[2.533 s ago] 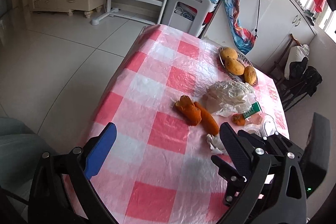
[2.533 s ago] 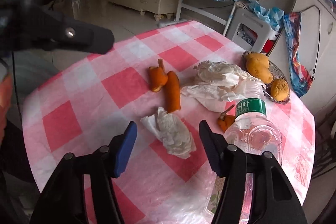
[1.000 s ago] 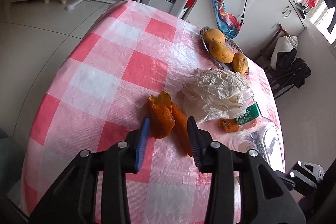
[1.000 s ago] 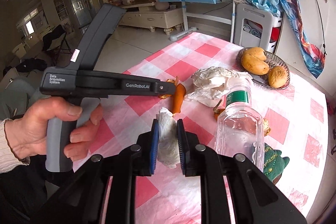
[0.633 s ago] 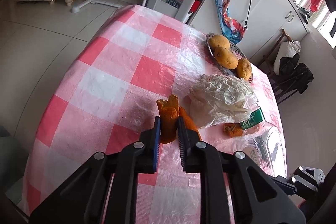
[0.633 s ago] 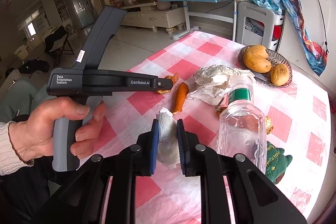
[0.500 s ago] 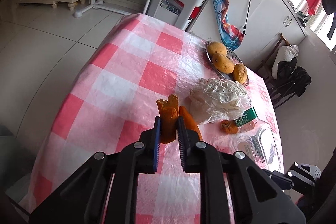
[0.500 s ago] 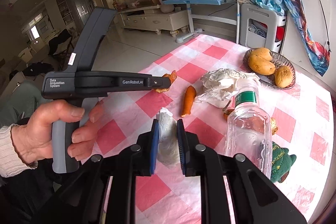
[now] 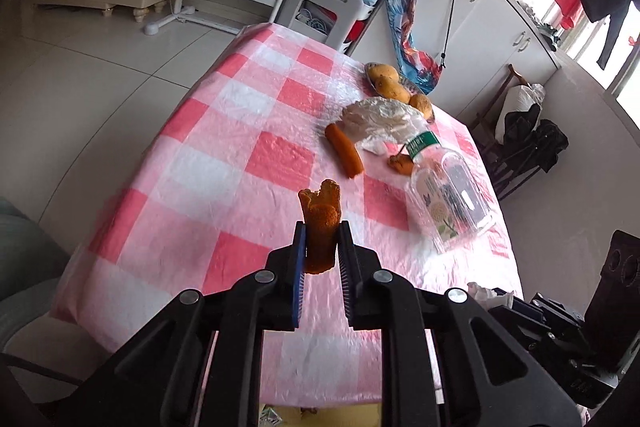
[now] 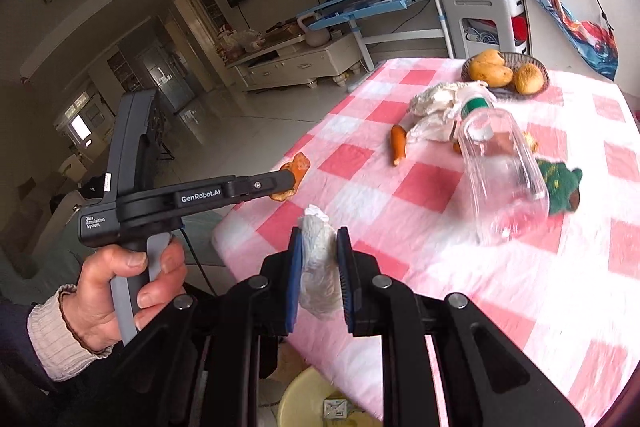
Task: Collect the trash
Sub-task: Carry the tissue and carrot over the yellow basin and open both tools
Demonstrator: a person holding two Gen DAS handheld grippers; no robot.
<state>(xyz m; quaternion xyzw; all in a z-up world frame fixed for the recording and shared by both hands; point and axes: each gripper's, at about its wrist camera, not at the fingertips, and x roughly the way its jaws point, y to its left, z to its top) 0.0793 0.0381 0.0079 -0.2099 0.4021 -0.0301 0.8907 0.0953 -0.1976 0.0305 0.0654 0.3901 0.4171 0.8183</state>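
Above table edge (image 9: 120, 291) | left hand-held gripper (image 9: 322, 247) pinching orange peel (image 9: 320, 227) | long axis upright, ragged end up

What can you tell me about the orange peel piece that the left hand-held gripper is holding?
The orange peel piece is a rough, curled strip, deep orange, with a ragged, notched top edge. It looks dry and leathery. It stands roughly upright, pinched near its lower part between the two pads of the left hand-held gripper, which is shut on it. Only the pads touch it; it is lifted clear of the pink checked tablecloth. In the right wrist view it hangs near the table's edge.
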